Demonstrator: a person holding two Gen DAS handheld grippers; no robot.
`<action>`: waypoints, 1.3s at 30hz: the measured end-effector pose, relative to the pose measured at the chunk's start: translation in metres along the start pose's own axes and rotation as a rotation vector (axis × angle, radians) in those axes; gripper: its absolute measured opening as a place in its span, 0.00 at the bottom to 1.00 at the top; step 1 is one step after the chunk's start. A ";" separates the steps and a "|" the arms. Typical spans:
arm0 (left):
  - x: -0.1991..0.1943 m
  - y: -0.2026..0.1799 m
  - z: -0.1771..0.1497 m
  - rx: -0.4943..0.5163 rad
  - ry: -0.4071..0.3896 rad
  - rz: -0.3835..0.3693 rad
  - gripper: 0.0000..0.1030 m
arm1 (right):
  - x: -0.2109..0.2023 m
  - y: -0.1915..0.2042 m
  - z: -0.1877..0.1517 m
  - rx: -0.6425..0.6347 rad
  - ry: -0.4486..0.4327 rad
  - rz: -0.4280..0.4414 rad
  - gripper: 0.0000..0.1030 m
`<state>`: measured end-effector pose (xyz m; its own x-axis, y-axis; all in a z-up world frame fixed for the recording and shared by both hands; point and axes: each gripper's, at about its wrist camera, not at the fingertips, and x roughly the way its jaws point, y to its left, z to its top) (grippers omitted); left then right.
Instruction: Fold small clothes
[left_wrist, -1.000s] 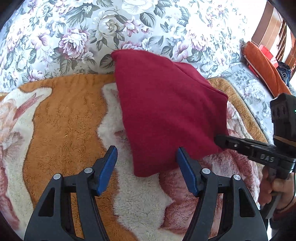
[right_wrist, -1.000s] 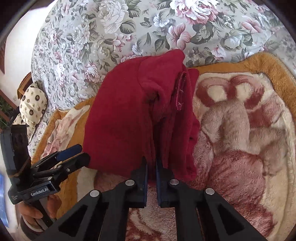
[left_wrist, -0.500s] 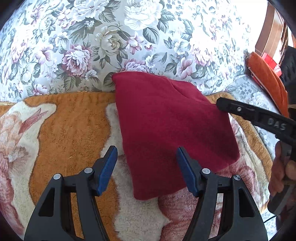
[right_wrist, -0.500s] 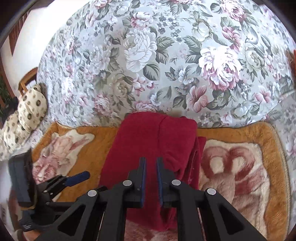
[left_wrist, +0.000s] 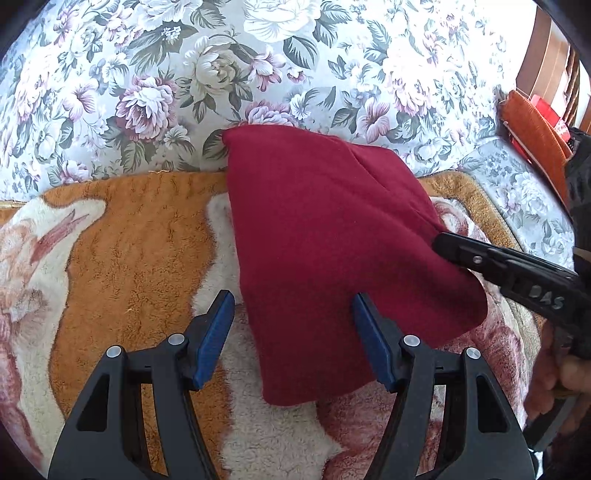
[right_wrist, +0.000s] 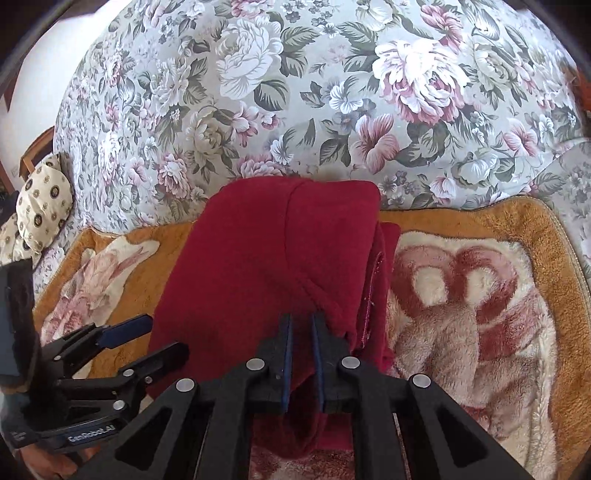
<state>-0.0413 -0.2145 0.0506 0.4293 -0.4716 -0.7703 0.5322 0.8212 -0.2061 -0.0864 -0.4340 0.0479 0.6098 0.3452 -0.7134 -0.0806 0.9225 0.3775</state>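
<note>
A dark red folded garment (left_wrist: 325, 243) lies on an orange and cream fleece blanket (left_wrist: 122, 258); it also shows in the right wrist view (right_wrist: 266, 266). My left gripper (left_wrist: 293, 317) is open, its blue pads either side of the garment's near edge, just above it. My right gripper (right_wrist: 301, 321) has its jaws nearly closed over a raised fold of the garment's near right part; it enters the left wrist view from the right (left_wrist: 443, 242). The left gripper shows at the lower left of the right wrist view (right_wrist: 147, 338).
The blanket (right_wrist: 480, 295) lies on a floral bedspread (left_wrist: 184, 74). An orange cushion (left_wrist: 532, 133) sits at the far right. A spotted pillow (right_wrist: 40, 206) lies at the far left of the right wrist view.
The right gripper lifted off the garment half a second ago and has now come back down onto its right part. The garment lies flatter. The left gripper has stayed open in place.
</note>
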 end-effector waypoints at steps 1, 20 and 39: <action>0.000 0.001 0.000 -0.005 -0.001 -0.002 0.65 | -0.005 0.001 0.000 0.009 -0.007 0.007 0.09; 0.000 0.017 0.004 -0.094 0.017 -0.038 0.66 | -0.020 0.007 0.001 0.014 -0.026 0.033 0.18; 0.008 0.028 0.004 -0.145 0.022 -0.047 0.74 | 0.067 -0.015 0.070 0.024 0.046 -0.229 0.23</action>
<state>-0.0202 -0.1966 0.0405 0.3899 -0.5048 -0.7702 0.4393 0.8370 -0.3262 0.0109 -0.4370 0.0357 0.5737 0.1349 -0.8079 0.0750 0.9736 0.2158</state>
